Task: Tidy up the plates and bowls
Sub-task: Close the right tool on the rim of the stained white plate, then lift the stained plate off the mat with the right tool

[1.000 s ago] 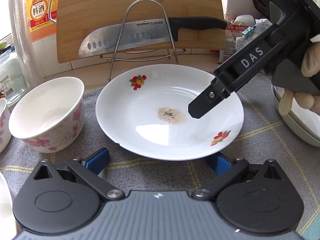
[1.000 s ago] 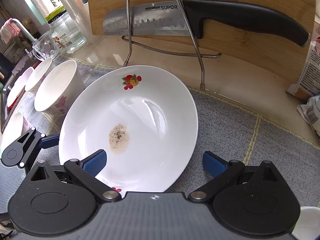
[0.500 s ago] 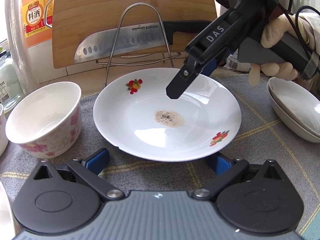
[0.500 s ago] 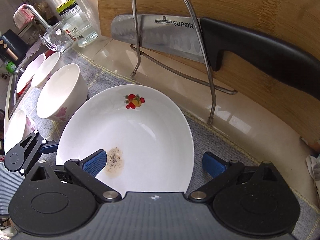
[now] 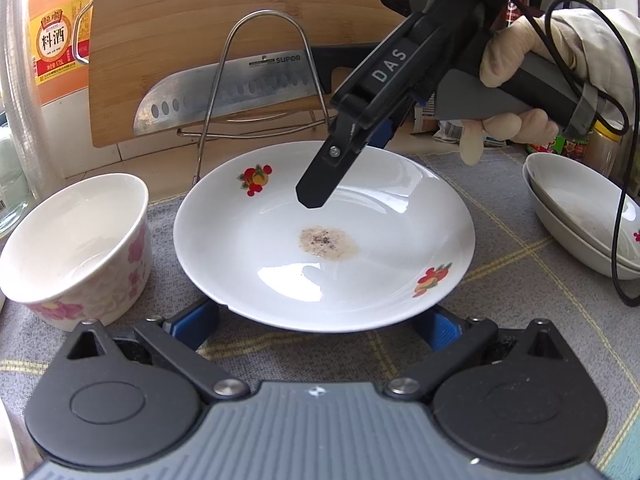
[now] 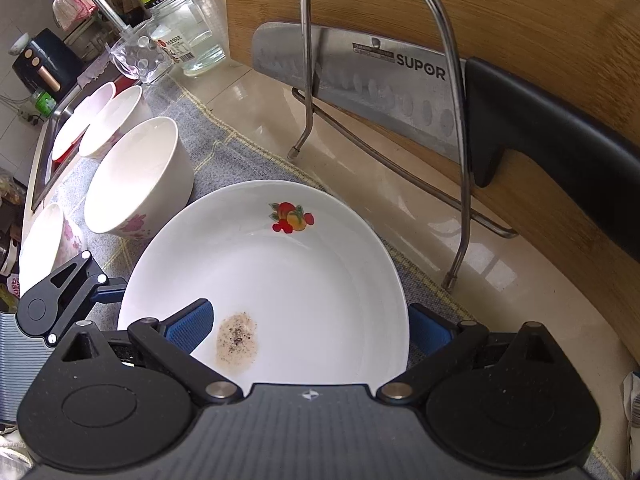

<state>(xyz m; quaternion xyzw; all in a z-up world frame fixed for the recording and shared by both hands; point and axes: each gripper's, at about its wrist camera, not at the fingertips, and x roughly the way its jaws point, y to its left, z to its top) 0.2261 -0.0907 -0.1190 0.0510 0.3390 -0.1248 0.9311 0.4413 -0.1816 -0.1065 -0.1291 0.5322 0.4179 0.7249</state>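
A white plate (image 5: pixel 280 264) (image 6: pixel 312 280) with fruit decals and a brown speckled smear lies on the grey mat. My left gripper (image 5: pixel 316 322) is open, and the plate's near rim sits between its blue pads (image 5: pixel 196 318). Held by a gloved hand, my right gripper (image 5: pixel 348 168) (image 6: pixel 308 326) hovers open above the plate's far side. One of its pads is over the dish, the other beyond the rim. A flowered bowl (image 5: pixel 76 240) (image 6: pixel 136 176) stands left of the plate. Stacked shallow dishes (image 5: pixel 580 220) rest at the right.
Behind the plate a wire rack (image 5: pixel 260 80) (image 6: pixel 452 120) holds a knife (image 6: pixel 400 88) against a bamboo board (image 5: pixel 200 20). A cooking-wine jug (image 5: pixel 56 40) stands back left. More bowls (image 6: pixel 112 126) line up toward a sink and glass jars (image 6: pixel 192 28).
The right gripper swung from the plate's right side up and across to its far side, nearer the knife rack. The left gripper and plate barely moved.
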